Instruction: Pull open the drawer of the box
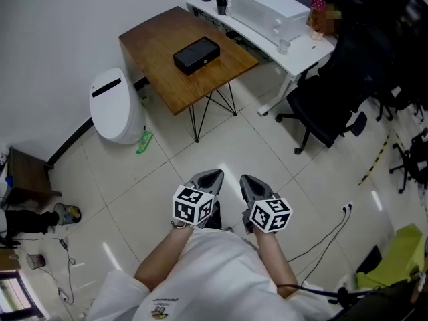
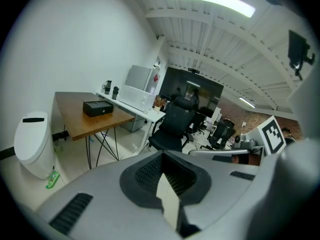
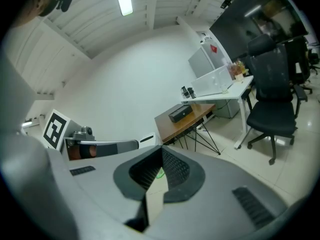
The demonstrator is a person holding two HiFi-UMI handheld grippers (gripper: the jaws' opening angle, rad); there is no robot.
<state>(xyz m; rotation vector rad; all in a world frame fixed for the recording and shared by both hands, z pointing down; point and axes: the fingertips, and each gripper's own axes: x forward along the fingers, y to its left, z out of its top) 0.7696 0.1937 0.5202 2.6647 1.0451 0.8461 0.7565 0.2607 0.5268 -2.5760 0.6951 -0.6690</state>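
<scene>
The black box lies on a brown wooden table far ahead of me, by the white wall. It also shows small in the left gripper view and in the right gripper view. Its drawer looks closed. Both grippers are held close to the person's body, over the tiled floor and well short of the table. My left gripper has its jaws together with nothing between them. My right gripper is shut and empty too, beside the left one.
A white round bin stands left of the table, with a green item on the floor beside it. A white desk carrying a white appliance runs behind the table. A black office chair stands to the right. Cables trail across the floor.
</scene>
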